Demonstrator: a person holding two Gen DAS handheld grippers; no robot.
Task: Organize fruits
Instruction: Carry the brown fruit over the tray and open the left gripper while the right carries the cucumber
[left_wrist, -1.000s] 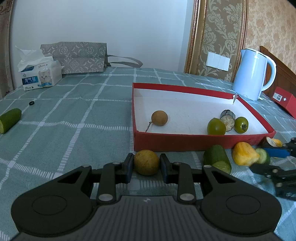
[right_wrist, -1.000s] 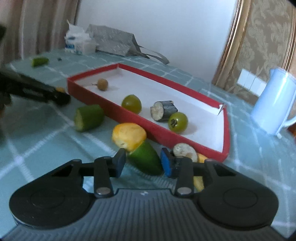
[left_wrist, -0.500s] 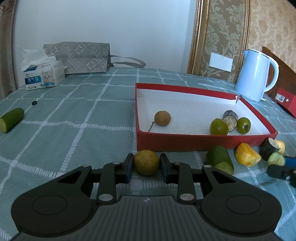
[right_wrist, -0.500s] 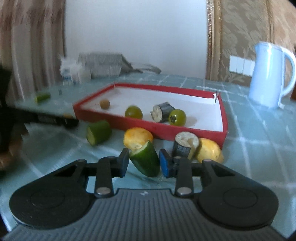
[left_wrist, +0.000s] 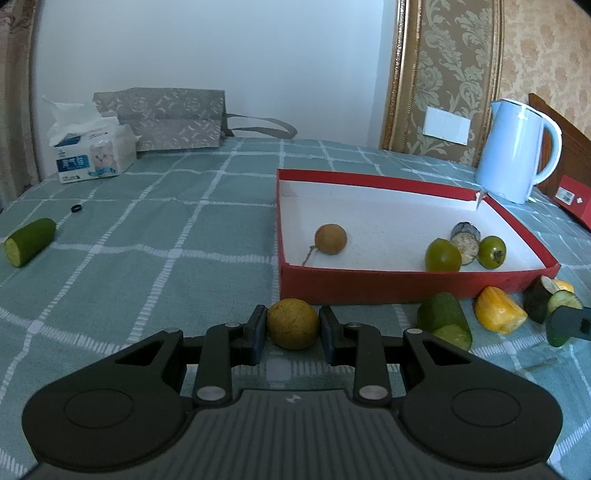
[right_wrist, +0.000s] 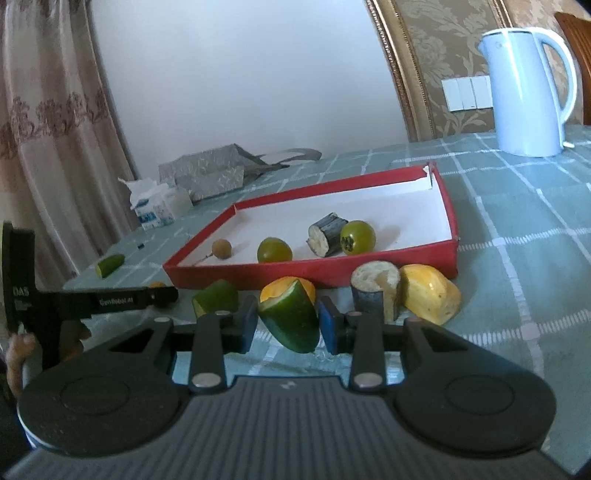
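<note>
**Beside the Red Box, Both Grippers Were Loaded**

Just outside the near wall of the red box (left_wrist: 406, 284), you had the left gripper (left_wrist: 292, 332) closed on a round yellow-brown fruit (left_wrist: 293, 323), low over the checked tablecloth (left_wrist: 147, 258). The right gripper (right_wrist: 286, 325) had its jaws clamped on a green cucumber piece (right_wrist: 290, 319) — held tilted, cut face up, in front of an orange-yellow fruit piece (right_wrist: 308, 290).

To have done this step well, you needed to raise each load clear of the box wall before carrying it across, then let go low over the white floor so the round fruit could not roll far. An open patch lay between the longan (left_wrist: 330, 239) and the two green fruits (left_wrist: 442, 255) (left_wrist: 491, 252) beside the dark stem piece (left_wrist: 464, 240). It would have been safer to bring one hand in at a time — the loose pieces crowded the wall.

Your left hand aimed gently downward, level across its fingers. Your right hand was angled down more shallowly, toward the box corner.
</note>
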